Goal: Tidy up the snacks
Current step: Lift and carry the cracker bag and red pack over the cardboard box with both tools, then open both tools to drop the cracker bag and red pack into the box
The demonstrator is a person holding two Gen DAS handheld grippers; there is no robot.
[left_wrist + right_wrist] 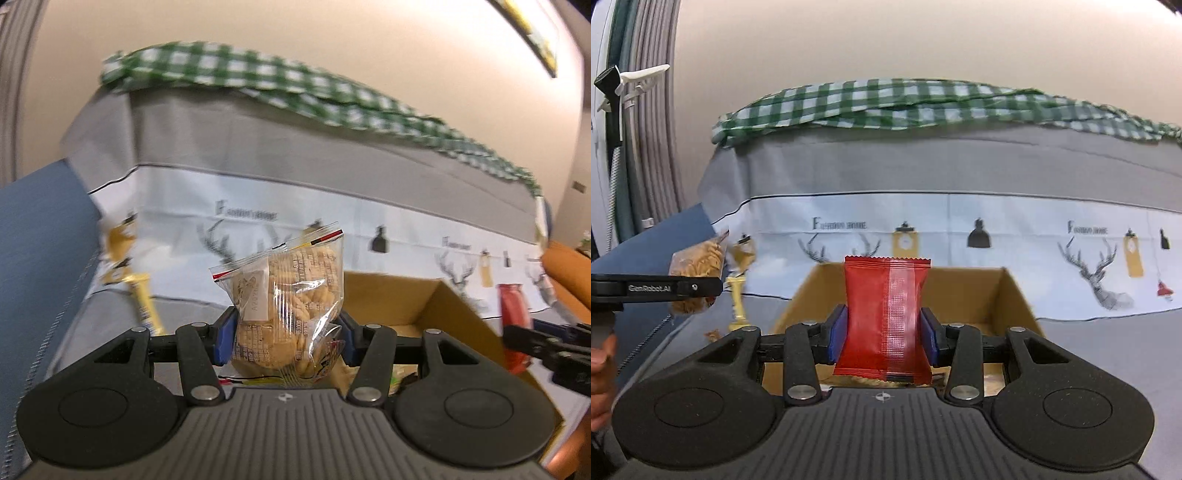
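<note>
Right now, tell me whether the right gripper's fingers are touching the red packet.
Touching. The right wrist view shows both blue fingers of the right gripper pressed against the red packet, pinching its sides inward.

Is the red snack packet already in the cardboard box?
Not yet: the red foil snack packet stands upright, clamped in the right hand-held gripper above the open cardboard box.
</note>
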